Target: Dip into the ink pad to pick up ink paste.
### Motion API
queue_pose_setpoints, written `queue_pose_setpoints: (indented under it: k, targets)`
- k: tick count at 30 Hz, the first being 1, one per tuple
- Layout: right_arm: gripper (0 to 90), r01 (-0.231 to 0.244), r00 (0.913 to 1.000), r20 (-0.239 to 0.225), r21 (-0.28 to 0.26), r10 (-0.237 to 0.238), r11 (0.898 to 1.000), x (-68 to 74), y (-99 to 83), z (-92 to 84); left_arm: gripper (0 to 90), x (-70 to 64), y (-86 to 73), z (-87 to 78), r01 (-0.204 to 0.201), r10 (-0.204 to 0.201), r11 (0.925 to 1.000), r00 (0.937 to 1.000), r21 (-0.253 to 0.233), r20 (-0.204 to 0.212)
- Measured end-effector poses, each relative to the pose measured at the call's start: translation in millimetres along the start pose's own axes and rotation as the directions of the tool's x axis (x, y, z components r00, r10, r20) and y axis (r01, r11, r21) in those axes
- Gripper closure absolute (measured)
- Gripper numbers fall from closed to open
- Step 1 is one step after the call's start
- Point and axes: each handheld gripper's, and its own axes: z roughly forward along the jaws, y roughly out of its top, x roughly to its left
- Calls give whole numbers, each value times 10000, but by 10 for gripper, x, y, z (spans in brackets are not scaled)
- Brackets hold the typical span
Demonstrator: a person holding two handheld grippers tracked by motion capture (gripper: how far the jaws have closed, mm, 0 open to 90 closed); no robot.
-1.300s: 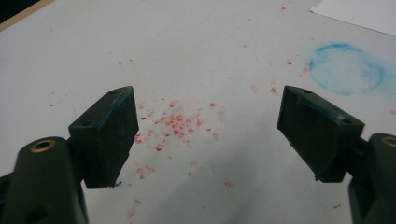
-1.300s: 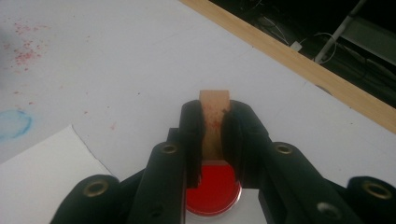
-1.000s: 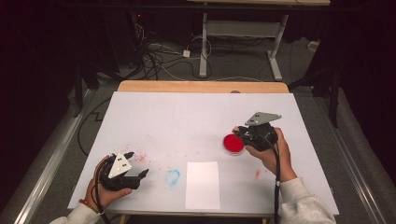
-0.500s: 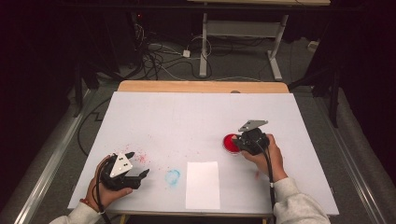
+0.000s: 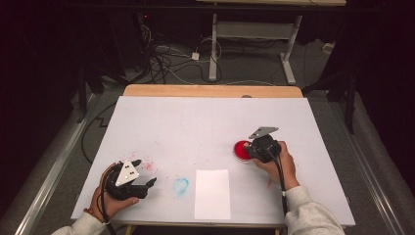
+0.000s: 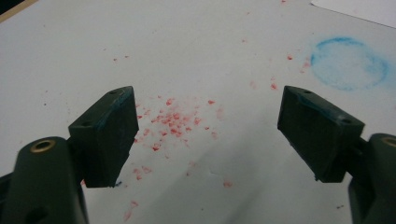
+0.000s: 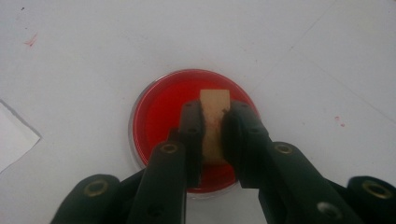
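A round red dish [image 5: 240,149] [image 7: 156,116] sits on the white table [image 5: 195,122] at the right of centre. My right gripper [image 5: 249,151] [image 7: 214,119] is shut on a small tan block [image 7: 215,100], whose far end hangs over the dish's red surface; I cannot tell whether it touches. At the front left my left gripper [image 5: 144,172] [image 6: 210,135] rests low over the table, jaws wide open with nothing between them. Red specks [image 6: 173,121] lie on the table under it.
A white sheet of paper [image 5: 212,193] [image 7: 11,140] lies near the front edge at the centre. A faint blue ring mark [image 5: 181,186] [image 6: 349,63] is just left of it. Cables [image 5: 166,54] and table legs stand on the floor beyond the far wooden edge [image 5: 210,90].
My right gripper has come down with the block onto the red dish. The left gripper has stayed where it was.
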Motion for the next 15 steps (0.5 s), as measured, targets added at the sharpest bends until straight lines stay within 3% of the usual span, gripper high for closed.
queue_pose_setpoints:
  k: [8,15]
  targets:
    - [763,-464,9986,-258,-103,461,9989,-34,-52,29,196,-1,8,-10,-135,134,9999,9999,-72,-67]
    - [764,-297,9995,-120,-11,296,9996,-13,-38,30,196,-5,11,-3,-159,158,9999,9999,-36,-58]
